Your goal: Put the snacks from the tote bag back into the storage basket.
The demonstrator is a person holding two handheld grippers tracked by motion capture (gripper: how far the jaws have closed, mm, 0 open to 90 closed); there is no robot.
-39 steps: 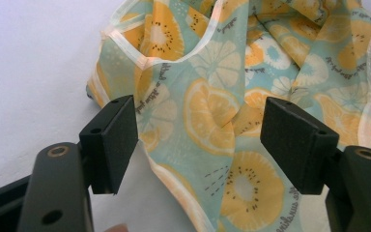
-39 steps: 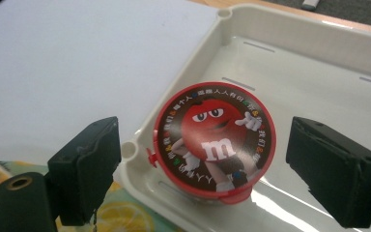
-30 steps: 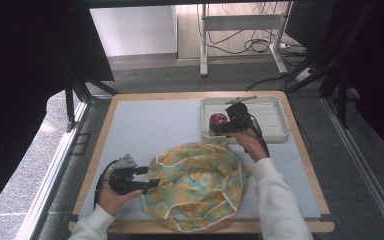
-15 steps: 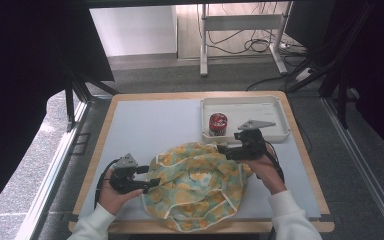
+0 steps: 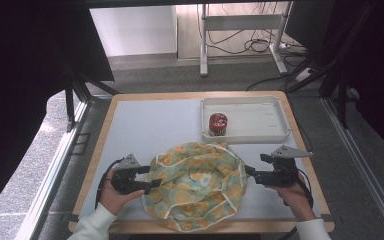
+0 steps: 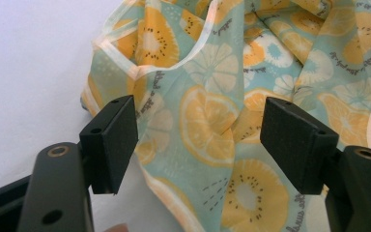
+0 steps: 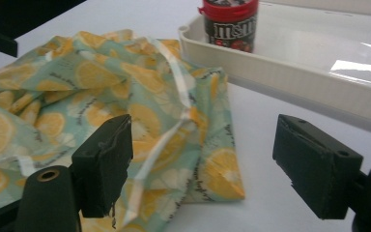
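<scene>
Citrus-print cloth (image 5: 195,185) lies crumpled at the near middle of the counter (image 5: 145,125), its far edge just short of the white tray (image 5: 280,117) holding a red-lidded jar (image 5: 218,123). Left gripper (image 5: 147,177): jaws wide, straddling the cloth's left edge, not pressing. Right gripper (image 5: 252,170): jaws have just been closing, wide apart, the cloth's right corner lying ahead between them, ungripped. Risk: a shallow bite catches only the hem, which slips free; uneven pulling could drag fabric against the tray

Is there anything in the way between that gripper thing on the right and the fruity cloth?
Nothing visible. The right hand-held gripper sits just off the citrus-print cloth, its jaws apart and aimed at the cloth's near edge, with bare table between. The white tray with the red-lidded candy jar lies farther back, off that line.
</scene>
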